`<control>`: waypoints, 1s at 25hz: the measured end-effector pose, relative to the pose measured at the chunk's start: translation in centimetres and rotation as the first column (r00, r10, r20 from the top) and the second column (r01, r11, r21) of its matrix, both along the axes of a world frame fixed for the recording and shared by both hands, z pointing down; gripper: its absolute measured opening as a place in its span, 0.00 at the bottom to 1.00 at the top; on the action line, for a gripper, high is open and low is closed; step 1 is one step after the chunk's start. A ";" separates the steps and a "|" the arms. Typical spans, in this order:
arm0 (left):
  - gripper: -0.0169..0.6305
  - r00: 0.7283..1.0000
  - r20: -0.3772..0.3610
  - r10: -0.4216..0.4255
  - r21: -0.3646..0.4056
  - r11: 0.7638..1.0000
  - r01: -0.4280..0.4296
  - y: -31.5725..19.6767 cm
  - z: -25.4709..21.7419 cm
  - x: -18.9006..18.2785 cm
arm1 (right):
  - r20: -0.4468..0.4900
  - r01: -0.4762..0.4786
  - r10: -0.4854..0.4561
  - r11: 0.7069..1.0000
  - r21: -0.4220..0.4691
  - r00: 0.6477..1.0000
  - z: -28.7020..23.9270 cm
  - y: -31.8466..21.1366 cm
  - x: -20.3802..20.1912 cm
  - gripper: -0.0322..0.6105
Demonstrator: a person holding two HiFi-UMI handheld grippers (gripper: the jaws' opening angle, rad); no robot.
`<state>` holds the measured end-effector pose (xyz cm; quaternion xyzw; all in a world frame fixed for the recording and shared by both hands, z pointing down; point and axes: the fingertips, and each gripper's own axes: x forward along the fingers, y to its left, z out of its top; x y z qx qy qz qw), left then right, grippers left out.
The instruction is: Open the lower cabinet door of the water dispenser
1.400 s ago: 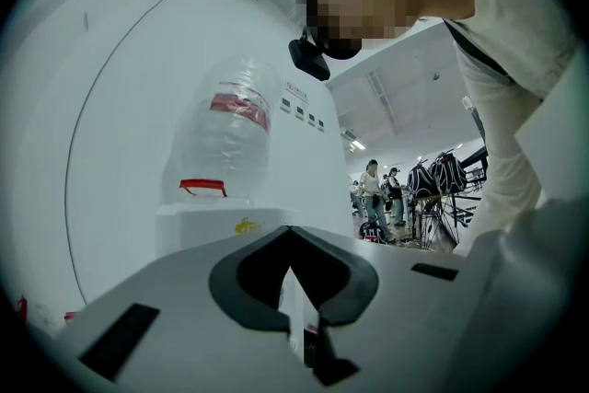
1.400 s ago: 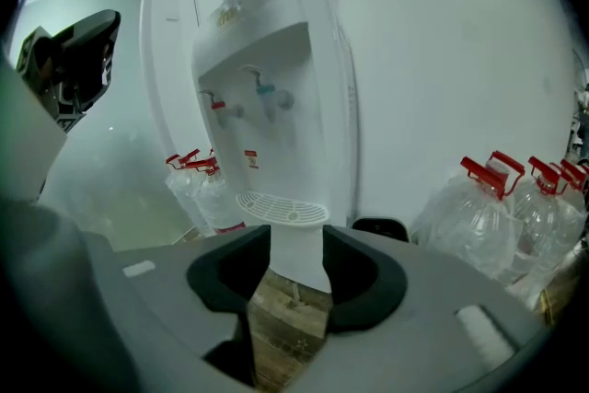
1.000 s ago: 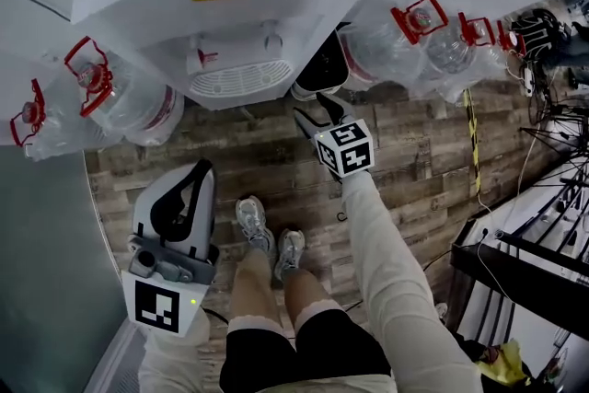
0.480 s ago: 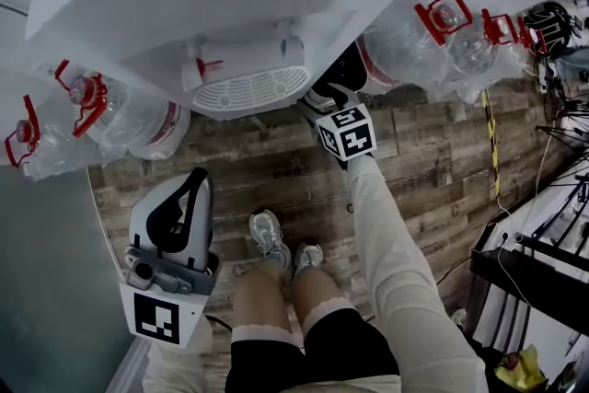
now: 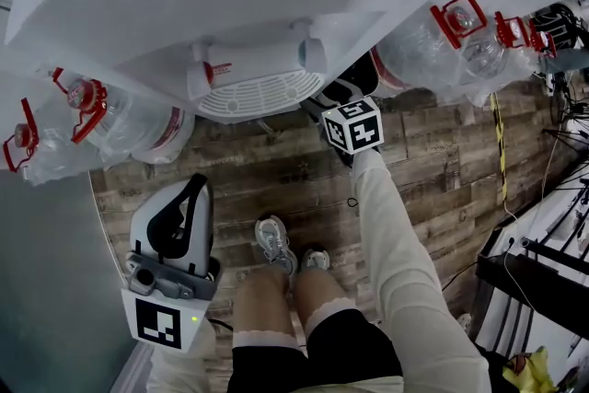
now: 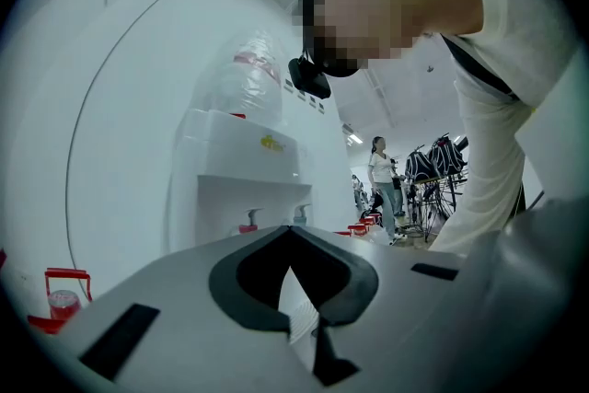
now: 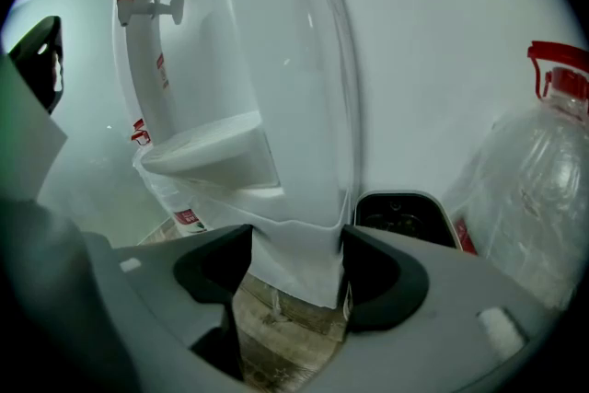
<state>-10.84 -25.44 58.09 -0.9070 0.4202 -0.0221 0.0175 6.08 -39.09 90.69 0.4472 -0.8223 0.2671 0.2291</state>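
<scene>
The white water dispenser (image 5: 230, 5) with a yellow logo fills the top of the head view, its taps and drip tray (image 5: 253, 92) facing me. My right gripper (image 5: 337, 97) reaches in just below and right of the tray. In the right gripper view its jaws (image 7: 296, 255) have just been opening and stand wide apart, with the bottom corner of the white lower cabinet door (image 7: 294, 225) in the gap. I cannot see the pads pressing on it. My left gripper (image 5: 197, 183) hangs low at the left, away from the dispenser, fingertips together (image 6: 290, 230) and empty.
Large clear water jugs with red caps lie left (image 5: 120, 120) and right (image 5: 442, 41) of the dispenser. A dark, pale-rimmed object (image 7: 400, 212) stands beside the door. My feet (image 5: 276, 244) are on the wood floor. A black rack (image 5: 543, 281) is at the right.
My head has dropped closer to the dispenser, which looms larger. The right gripper has gone forward and down under the tray's right side. The left gripper has barely shifted.
</scene>
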 end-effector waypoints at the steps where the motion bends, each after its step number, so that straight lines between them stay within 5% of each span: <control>1: 0.03 1.000 -0.002 -0.003 -0.003 1.000 0.003 0.0 0.1 -0.1 | 0.009 -0.008 0.008 1.000 -0.002 1.000 0.0 0.0 0.0 0.53; 25: 0.03 1.000 -0.025 -0.010 -0.014 1.000 0.010 1.1 -1.2 1.1 | 0.045 -0.090 0.092 0.994 -0.056 0.995 -0.4 5.8 -0.1 0.50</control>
